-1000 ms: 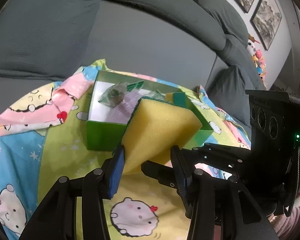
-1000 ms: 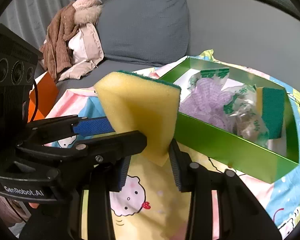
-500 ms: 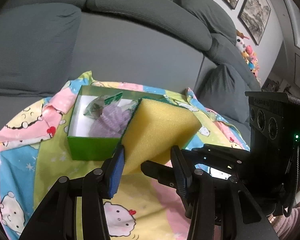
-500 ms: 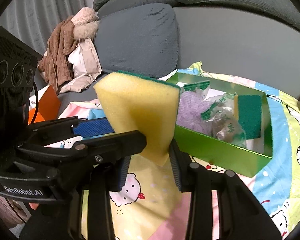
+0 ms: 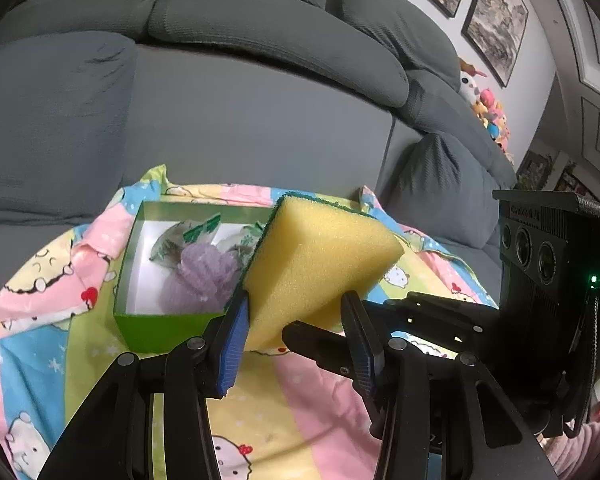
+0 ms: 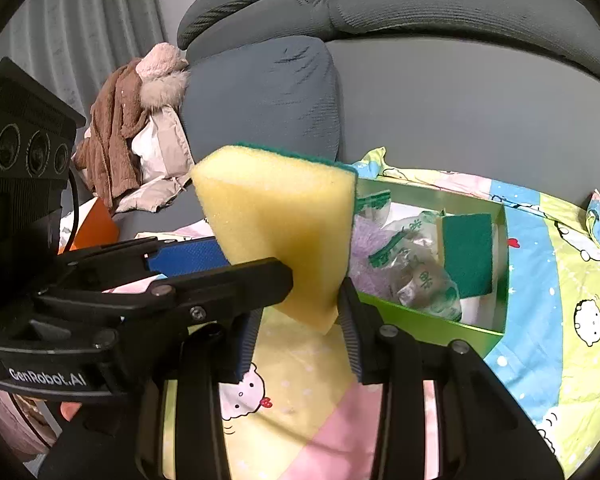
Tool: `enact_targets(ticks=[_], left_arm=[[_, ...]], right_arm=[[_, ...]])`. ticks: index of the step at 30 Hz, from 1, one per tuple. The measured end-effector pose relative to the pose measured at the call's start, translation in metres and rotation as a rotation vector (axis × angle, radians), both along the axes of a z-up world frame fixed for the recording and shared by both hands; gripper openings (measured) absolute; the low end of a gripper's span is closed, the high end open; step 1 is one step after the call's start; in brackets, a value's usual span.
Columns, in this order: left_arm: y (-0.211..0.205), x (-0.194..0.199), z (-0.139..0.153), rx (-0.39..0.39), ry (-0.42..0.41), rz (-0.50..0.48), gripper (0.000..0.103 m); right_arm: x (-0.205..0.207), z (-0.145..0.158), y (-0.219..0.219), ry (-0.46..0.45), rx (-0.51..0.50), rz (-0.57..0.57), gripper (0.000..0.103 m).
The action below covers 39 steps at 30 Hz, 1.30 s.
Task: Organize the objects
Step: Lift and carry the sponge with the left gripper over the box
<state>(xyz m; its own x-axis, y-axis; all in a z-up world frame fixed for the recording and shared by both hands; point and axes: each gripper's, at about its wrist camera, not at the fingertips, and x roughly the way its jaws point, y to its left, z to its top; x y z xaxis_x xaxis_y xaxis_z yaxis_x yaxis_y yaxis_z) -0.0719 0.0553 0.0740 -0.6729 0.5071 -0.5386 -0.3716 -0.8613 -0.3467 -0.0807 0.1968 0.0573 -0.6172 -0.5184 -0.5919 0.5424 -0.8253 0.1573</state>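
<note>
The grey sofa (image 5: 240, 120) fills the background, and you're working over the cartoon-print blanket (image 5: 300, 412) spread on its seat. On the blanket sits the green box (image 6: 428, 322), open at the top, already holding a purple mesh ball (image 5: 204, 276), crinkled clear packets with green print (image 6: 416, 276) and a second sponge (image 6: 466, 252) standing on edge against the box's far end wall. Off to the side, a brown and cream pile of clothes (image 6: 136, 136) lies against the sofa arm. You've got the yellow sponge (image 5: 320, 264) with its green scouring face up in the air, just in front of the box. Both tools are pinching it: your left hand-held gripper (image 5: 296, 336) and your right hand-held gripper (image 6: 296, 340) each clamp its lower corner between their pads.
</note>
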Motion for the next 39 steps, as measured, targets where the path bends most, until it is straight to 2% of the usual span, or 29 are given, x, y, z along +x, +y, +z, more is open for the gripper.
enact_targets(ticks=[19, 39], left_arm=[[0.025, -0.024, 0.014, -0.030, 0.029, -0.031, 0.047], [0.035, -0.070, -0.001, -0.034, -0.001, -0.027, 0.047]], right_arm=[[-0.016, 0.013, 0.026, 0.031, -0.021, -0.035, 0.037], [-0.059, -0.001, 0.031, -0.006, -0.023, -0.063, 0.037]])
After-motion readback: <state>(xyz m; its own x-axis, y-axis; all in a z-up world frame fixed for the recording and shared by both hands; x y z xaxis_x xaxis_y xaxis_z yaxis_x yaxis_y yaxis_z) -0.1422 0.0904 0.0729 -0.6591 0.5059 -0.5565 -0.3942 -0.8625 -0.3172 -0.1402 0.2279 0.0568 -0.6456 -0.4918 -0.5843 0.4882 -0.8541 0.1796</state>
